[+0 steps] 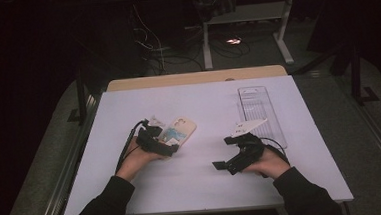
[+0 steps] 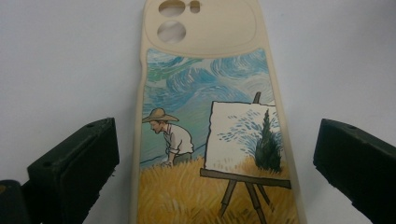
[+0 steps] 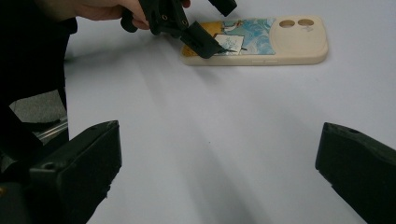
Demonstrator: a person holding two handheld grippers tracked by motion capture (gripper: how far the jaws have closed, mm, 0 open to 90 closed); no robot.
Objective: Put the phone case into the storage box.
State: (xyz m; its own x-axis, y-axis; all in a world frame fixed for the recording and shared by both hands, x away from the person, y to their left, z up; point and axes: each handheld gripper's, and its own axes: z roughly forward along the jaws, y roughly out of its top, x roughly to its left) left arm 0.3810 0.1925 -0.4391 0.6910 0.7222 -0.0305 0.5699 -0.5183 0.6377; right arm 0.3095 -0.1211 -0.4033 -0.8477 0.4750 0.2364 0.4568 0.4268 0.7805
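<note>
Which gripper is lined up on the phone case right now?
The left gripper: its open jaws straddle the painted phone case without touching. The right gripper, also open, has bare table between its jaws.

No words, brand names or numbers can be read anywhere. The phone case [image 2: 212, 135] on the desk carries only a painted picture, a figure in a straw hat beside an easel, without lettering.

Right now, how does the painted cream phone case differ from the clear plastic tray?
The painted cream phone case is opaque and lies between the open jaws of the left tool; the clear plastic tray is see-through, longer, and sits beyond the right tool. Both lie flat on the white table.
</note>
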